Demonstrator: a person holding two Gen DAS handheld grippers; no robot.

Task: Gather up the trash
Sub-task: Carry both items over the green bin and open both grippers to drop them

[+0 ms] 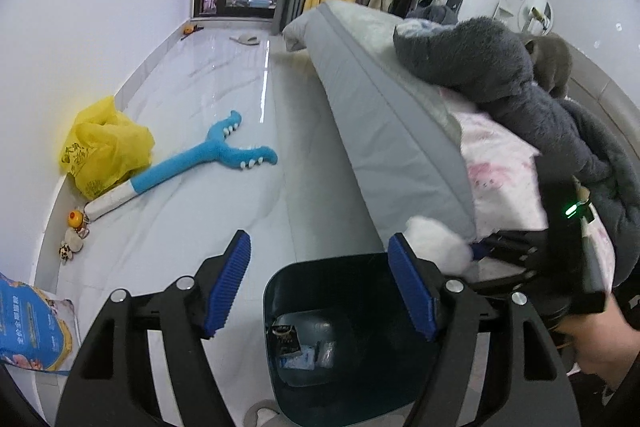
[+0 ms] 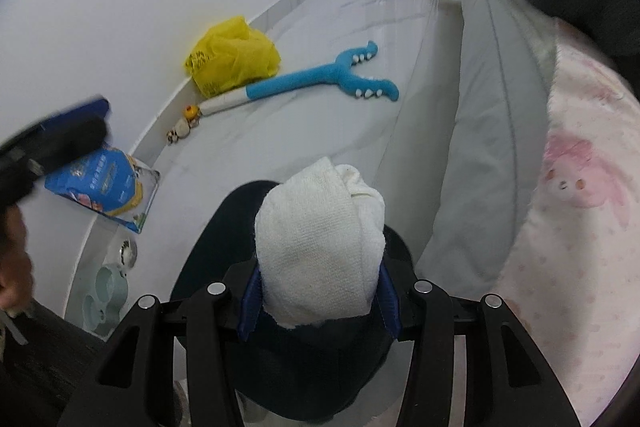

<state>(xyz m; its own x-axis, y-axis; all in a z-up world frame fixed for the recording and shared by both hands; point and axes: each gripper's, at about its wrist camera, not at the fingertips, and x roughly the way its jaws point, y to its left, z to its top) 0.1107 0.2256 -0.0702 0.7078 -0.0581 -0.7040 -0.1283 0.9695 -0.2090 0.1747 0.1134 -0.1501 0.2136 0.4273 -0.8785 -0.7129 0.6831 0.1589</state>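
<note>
Tissue wad (image 2: 320, 239): white, crumpled, woven texture
Right gripper (image 2: 318, 301): clamped on wad, above dark bin (image 2: 208, 239)
Left gripper (image 1: 320, 287): jaws apart, empty

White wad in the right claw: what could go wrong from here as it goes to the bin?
1. The white wad bulges well beyond the right claw, so it might slip out early.
2. In the left wrist view it sits beside the dark bin near the bed edge, not clearly over the opening; released there, it could land on the floor.
</note>
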